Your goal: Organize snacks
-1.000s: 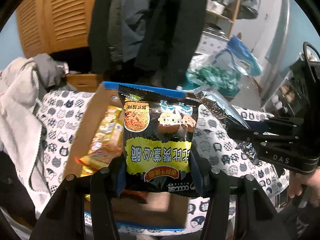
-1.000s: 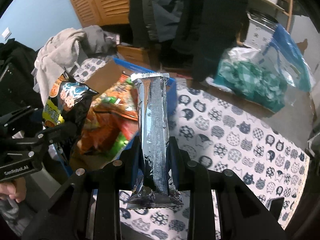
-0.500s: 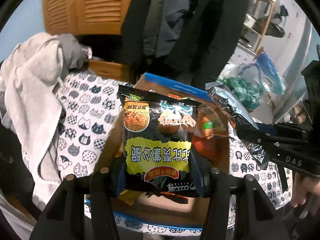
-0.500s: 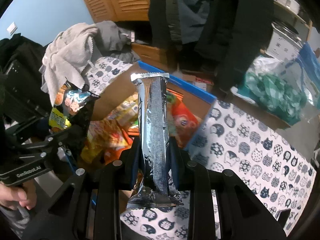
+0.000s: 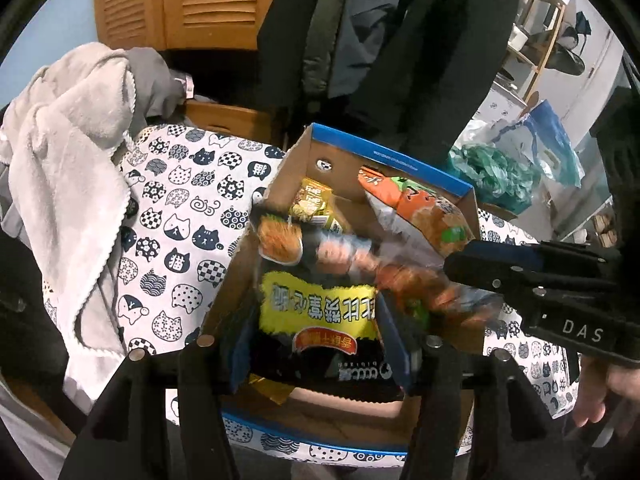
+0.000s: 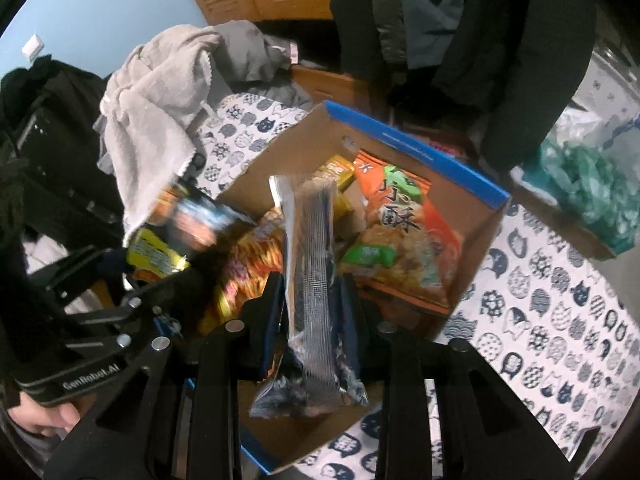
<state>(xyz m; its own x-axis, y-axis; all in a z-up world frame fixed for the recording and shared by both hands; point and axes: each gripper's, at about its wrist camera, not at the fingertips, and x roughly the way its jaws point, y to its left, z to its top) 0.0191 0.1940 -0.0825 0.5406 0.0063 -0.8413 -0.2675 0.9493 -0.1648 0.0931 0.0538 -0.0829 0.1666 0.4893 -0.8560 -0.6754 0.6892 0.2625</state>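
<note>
Jaws of both grippers are opening over the cardboard box (image 5: 362,152). Left gripper (image 5: 316,336) has the black-and-yellow snack pack (image 5: 318,308) between its fingers, pack blurred and tilting w/ its top leaning into the box; whether pads still press it can't be told. Right gripper (image 6: 310,308) has the long silver packet (image 6: 312,264) upright between its fingers, blurred too, grip unclear. Box sits on the cat-print cloth (image 5: 172,208) and holds an orange snack bag (image 6: 400,236) plus a yellow one (image 5: 314,204). Grey towel (image 5: 68,168) lies beside the box, on the left in both views.
</note>
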